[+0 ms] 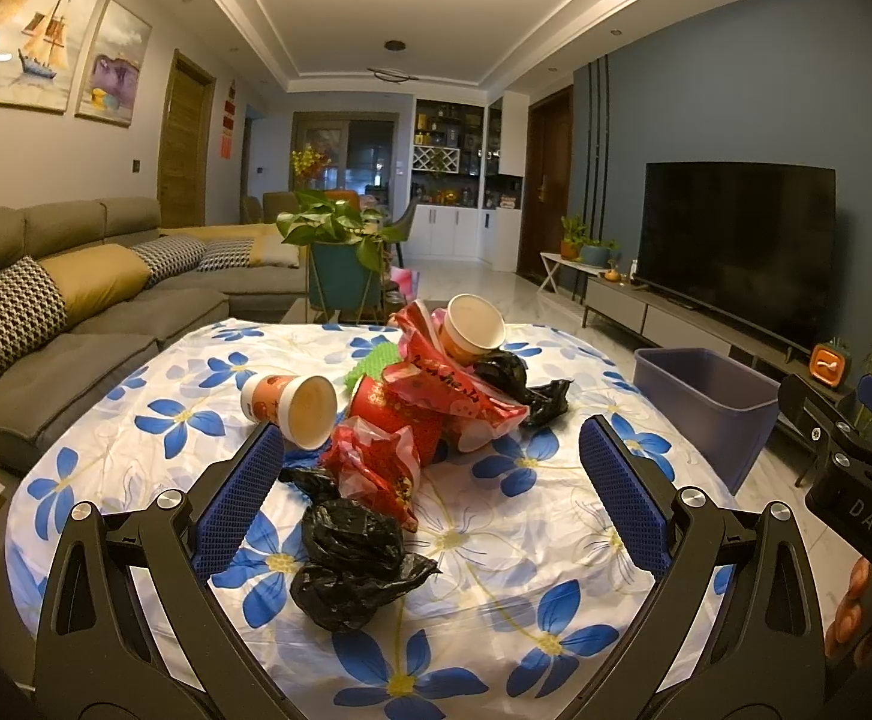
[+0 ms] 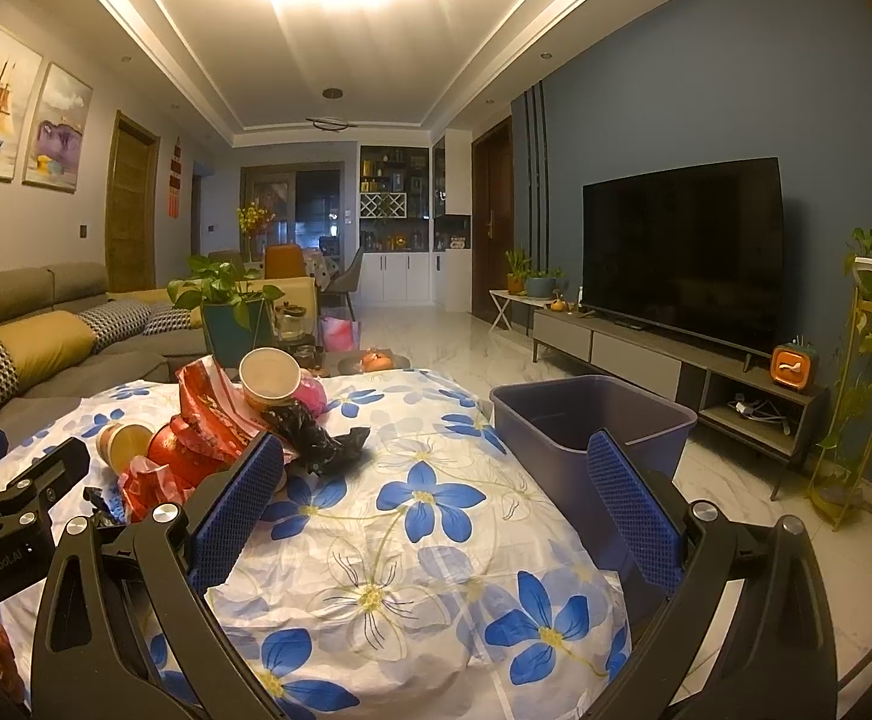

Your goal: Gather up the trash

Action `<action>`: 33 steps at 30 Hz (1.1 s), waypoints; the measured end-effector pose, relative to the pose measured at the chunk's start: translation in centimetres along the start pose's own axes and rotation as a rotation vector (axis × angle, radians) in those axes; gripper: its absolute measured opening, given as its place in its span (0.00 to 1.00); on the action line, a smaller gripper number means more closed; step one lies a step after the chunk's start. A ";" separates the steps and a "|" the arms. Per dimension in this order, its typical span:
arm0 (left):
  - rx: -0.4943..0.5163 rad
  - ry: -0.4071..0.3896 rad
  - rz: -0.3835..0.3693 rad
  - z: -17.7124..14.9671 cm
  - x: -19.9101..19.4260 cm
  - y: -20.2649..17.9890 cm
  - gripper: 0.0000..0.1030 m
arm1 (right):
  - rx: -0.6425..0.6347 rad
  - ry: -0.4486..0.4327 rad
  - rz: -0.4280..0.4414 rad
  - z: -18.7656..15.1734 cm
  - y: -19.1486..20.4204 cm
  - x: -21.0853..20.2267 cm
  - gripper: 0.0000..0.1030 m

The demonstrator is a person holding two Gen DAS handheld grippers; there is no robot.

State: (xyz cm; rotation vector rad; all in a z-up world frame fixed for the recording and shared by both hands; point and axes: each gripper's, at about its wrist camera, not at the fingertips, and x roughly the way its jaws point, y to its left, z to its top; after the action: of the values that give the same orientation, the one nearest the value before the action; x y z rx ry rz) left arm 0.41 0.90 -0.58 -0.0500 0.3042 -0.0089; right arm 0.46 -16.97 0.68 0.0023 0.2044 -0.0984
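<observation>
A heap of trash lies on a table with a blue-flowered cloth (image 1: 496, 594): a near black bag (image 1: 352, 564), red plastic wrappers (image 1: 430, 402), a paper cup on its side (image 1: 292, 408), a second cup (image 1: 472, 330) on top, and a far black bag (image 1: 526, 390). My left gripper (image 1: 430, 450) stands open just above the table, its fingers either side of the near black bag and red wrappers, holding nothing. My right gripper (image 2: 436, 462) is open over bare cloth, right of the trash heap (image 2: 214, 426). A dark blue bin (image 2: 592, 426) stands off the table's right edge.
A grey sofa (image 1: 76, 312) runs along the left. A potted plant (image 1: 340, 252) stands beyond the table. A TV (image 2: 682, 246) on a low cabinet lines the right wall, with marble floor between it and the table. A tall plant stand (image 2: 868, 360) is at far right.
</observation>
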 end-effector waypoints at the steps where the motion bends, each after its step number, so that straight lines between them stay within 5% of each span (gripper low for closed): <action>1: 0.000 0.001 0.000 0.0 0.0 0.0 0.94 | 0.001 0.000 0.002 0.0 -0.1 -0.1 0.95; 18: -0.014 0.007 0.020 -0.8 0.7 0.8 0.94 | 0.012 0.010 0.058 -0.9 0.3 1.2 0.95; 33: -0.051 0.061 0.075 -5.6 3.3 6.2 0.94 | 0.021 0.073 0.192 -3.1 2.8 4.8 0.95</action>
State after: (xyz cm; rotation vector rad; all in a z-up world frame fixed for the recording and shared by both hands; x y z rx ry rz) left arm 1.86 6.73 -7.17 -0.0886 0.3668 0.0721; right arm 4.79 -14.65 -3.38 0.0468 0.2750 0.0908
